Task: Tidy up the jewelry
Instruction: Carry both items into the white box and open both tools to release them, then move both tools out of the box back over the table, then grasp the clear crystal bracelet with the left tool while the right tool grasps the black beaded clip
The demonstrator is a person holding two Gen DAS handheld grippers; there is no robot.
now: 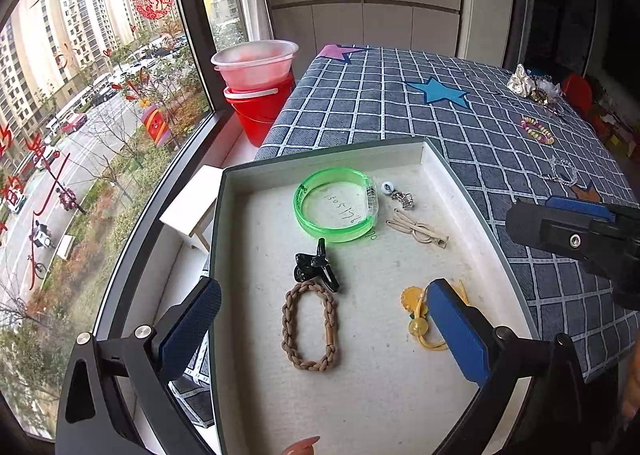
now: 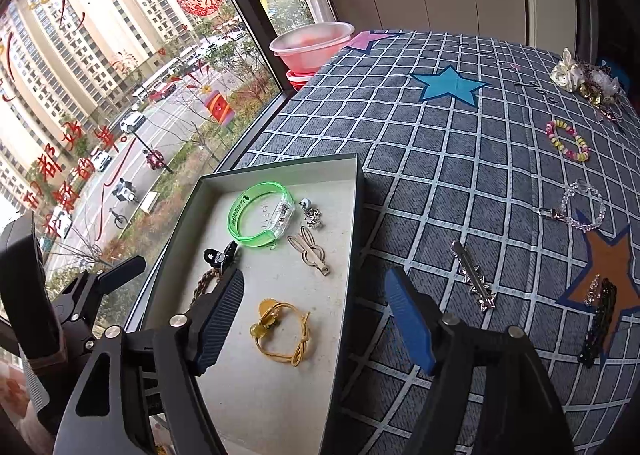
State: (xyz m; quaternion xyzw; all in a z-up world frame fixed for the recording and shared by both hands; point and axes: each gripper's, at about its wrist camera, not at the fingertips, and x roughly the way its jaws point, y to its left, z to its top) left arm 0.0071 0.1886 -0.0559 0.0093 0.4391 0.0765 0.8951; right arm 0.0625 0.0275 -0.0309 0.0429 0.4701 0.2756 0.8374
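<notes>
A shallow box tray point(image 1: 440, 163) point(image 2: 352, 215) holds a green bangle point(image 1: 336, 207) point(image 2: 260, 219), a black claw clip point(image 1: 316, 267) point(image 2: 220, 255), a braided brown band point(image 1: 310, 329), a beige rabbit clip point(image 1: 418, 231) point(image 2: 312, 253), a silver charm point(image 1: 400, 195) point(image 2: 312, 213) and a yellow hair tie point(image 1: 418, 317) point(image 2: 280, 331). My left gripper point(image 1: 324, 331) is open and empty over the tray. My right gripper point(image 2: 316, 315) is open and empty above the tray's right wall. A silver spiked clip point(image 2: 474, 275) lies on the cloth to its right.
On the checked cloth point(image 2: 460, 143) lie a bead bracelet point(image 2: 568, 139) point(image 1: 538, 129), a clear crystal bracelet point(image 2: 580, 207) point(image 1: 562, 171), a black clip point(image 2: 598, 323) and a pile of fabric flowers point(image 2: 584, 79) point(image 1: 532, 85). A red bucket with a plastic bowl point(image 1: 256, 75) stands by the window.
</notes>
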